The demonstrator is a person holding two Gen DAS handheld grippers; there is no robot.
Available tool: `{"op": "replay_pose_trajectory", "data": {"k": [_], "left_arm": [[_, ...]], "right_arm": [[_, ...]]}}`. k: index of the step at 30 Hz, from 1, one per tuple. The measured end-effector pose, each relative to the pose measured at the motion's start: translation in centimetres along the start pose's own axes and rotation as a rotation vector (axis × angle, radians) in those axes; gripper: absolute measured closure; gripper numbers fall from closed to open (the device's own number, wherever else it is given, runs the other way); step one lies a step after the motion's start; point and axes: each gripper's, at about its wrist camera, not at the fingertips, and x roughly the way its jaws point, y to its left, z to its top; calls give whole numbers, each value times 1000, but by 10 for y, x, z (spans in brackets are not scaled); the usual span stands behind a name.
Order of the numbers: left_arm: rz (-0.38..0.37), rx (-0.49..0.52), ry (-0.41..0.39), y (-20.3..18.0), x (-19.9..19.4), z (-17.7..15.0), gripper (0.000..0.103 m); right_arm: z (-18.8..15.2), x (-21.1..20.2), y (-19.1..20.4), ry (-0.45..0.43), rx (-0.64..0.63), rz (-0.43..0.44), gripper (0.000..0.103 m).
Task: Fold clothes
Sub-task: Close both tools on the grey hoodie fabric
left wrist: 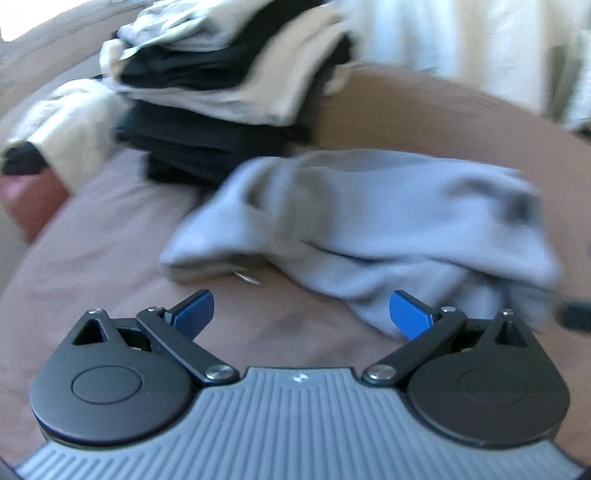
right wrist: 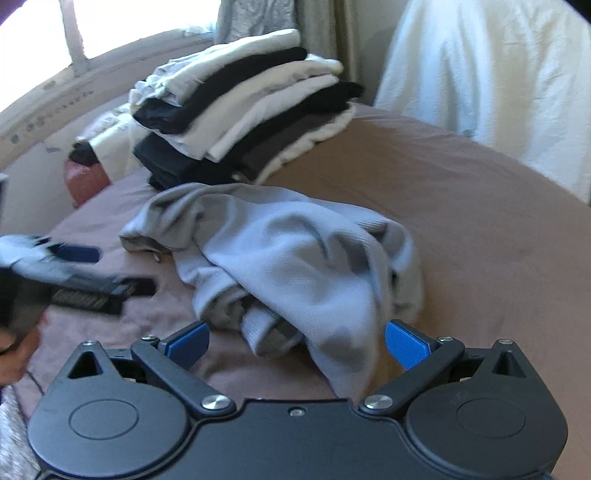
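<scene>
Looks like somebody's bedroom at home. There's a bed with a brownish sheet [right wrist: 461, 206] filling the middle of the frame, a stack of folded clothes [right wrist: 243, 110] toward the upper left, a window [right wrist: 37, 37] in the top-left corner and curtains [right wrist: 325, 29] along the top.

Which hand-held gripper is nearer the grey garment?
Right. The right hand-held gripper is open right at the grey garment, its edge between the fingers. The left hand-held gripper sits beside it, apart.

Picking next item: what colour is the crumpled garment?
Light grey garment, clearest in the right wrist view.
</scene>
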Motion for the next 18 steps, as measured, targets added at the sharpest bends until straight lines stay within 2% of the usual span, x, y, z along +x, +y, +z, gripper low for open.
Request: {"op": "replay_pose_trajectory", "data": {"k": [1, 2, 6, 9, 11, 13, 16, 17, 18], "left_arm": [[74, -10, 28, 1, 12, 10, 0], [86, -19, 33, 3, 21, 16, 0], [-60, -110, 27, 19, 41, 23, 0], [-225, -240, 34, 39, 50, 2, 0], [-304, -305, 33, 48, 56, -11, 1], [-348, -289, 24, 45, 58, -10, 2], [-405, -252, -21, 36, 58, -7, 2], [-416, -236, -8, 32, 60, -5, 2], [-418, -228, 43, 27, 65, -4, 2]], "right_arm": [[6, 9, -2, 12, 7, 12, 0], [11, 19, -4, 24, 12, 19, 0], [32, 49, -1, 46, -50, -2, 0], [38, 62, -1, 39, -63, 45, 0], [37, 68, -4, 32, -45, 77, 0], [36, 73, -6, 21, -37, 91, 0], [22, 76, -1, -12, -95, -3, 0], [15, 77, 0, -13, -110, -17, 0], [8, 79, -1, -8, -121, -15, 0]]}}
